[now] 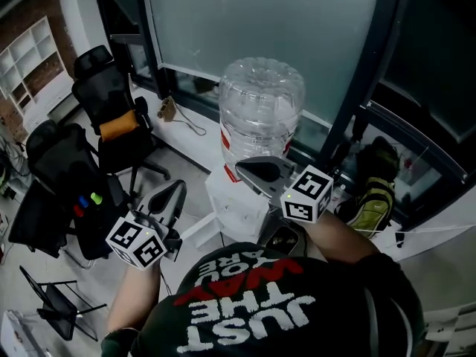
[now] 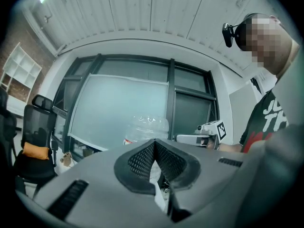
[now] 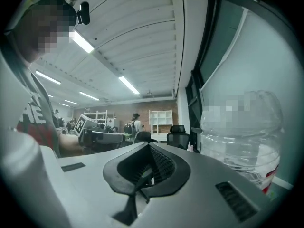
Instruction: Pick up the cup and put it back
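Note:
No cup shows in any view. A white water dispenser (image 1: 232, 199) with a big clear bottle (image 1: 262, 103) on top stands in front of me by the window. My right gripper (image 1: 254, 171) hovers just in front of the bottle's lower part, jaws together with nothing between them. My left gripper (image 1: 172, 196) hangs lower and to the left of the dispenser, also shut and empty. The bottle (image 2: 146, 126) appears ahead of the left gripper (image 2: 154, 144). In the right gripper view the bottle (image 3: 247, 137) is close at the right of the right gripper (image 3: 148, 148).
Two black office chairs (image 1: 111, 114) (image 1: 56, 173) stand at the left, one with an orange cushion. A green and black bag (image 1: 372, 193) lies right of the dispenser. Frosted window panes (image 1: 253, 21) with dark frames run behind. A white shelf (image 1: 30, 62) is far left.

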`<state>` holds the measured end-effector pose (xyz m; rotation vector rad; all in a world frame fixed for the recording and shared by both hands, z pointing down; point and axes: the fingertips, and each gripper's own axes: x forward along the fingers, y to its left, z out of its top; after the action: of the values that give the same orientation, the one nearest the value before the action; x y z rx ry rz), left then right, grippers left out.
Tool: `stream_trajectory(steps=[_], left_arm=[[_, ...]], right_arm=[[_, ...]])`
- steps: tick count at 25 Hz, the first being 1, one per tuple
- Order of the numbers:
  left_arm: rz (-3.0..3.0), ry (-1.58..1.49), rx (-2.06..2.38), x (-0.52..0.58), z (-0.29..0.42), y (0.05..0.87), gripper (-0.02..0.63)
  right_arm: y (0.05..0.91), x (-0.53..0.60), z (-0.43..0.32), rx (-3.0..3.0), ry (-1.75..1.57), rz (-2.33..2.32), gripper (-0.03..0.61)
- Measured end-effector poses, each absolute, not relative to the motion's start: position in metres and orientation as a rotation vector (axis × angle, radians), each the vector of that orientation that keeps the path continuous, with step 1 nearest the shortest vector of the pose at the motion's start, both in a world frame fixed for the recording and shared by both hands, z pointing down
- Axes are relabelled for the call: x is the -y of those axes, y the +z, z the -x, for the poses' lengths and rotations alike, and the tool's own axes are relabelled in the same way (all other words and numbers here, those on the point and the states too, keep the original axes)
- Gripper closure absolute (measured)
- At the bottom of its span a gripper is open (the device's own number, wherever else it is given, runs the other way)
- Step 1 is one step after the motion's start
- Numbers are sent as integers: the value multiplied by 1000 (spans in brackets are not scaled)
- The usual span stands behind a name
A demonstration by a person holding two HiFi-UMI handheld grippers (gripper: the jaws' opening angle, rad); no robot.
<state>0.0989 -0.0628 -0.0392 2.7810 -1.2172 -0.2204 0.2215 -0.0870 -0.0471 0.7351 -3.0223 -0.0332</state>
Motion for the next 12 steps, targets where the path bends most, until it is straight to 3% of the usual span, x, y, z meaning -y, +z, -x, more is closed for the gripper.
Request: stream_trajectory(steps=[12], left_arm=[[-2760,-239,1204,65,-93,-36,615]], right_arm=[[-48,87,-213,3011,-59,-707,546]])
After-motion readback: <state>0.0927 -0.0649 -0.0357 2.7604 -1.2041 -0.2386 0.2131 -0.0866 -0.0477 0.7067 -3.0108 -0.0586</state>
